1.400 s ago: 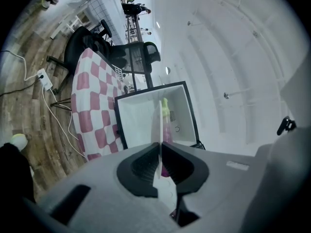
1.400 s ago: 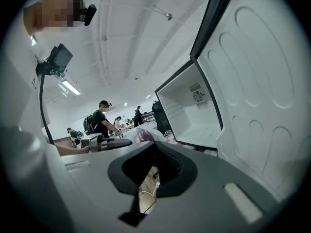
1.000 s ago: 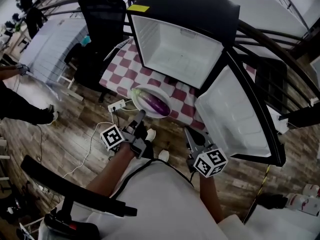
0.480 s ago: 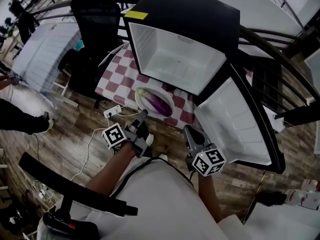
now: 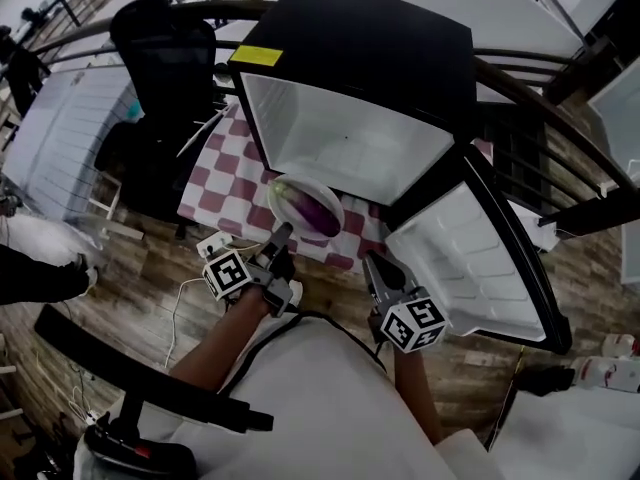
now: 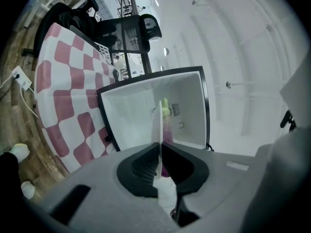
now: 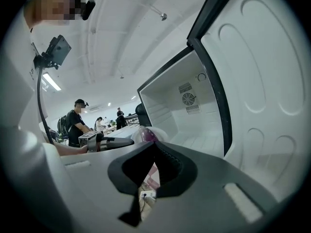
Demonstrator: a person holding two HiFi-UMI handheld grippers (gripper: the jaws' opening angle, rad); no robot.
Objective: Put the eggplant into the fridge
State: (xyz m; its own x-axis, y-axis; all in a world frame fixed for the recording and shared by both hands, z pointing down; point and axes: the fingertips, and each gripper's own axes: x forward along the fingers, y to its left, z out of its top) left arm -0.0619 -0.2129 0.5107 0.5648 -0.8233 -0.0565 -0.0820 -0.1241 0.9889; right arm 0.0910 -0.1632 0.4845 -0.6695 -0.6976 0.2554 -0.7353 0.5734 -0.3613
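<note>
Our left tongs (image 5: 283, 230) are clamped on the near rim of the plate (image 6: 159, 125). The eggplant (image 5: 316, 209) lies across its middle, over the table's (image 5: 225, 183) front edge, just before the open fridge (image 5: 350, 133). Our right tongs (image 5: 372, 260) are together and empty, near the door (image 5: 470, 238). With one rim pinched, we judge the plate could tip and roll the eggplant off, or its far rim could knock the fridge's lower lip. The yellow label (image 5: 255, 55) is too small to read.
</note>
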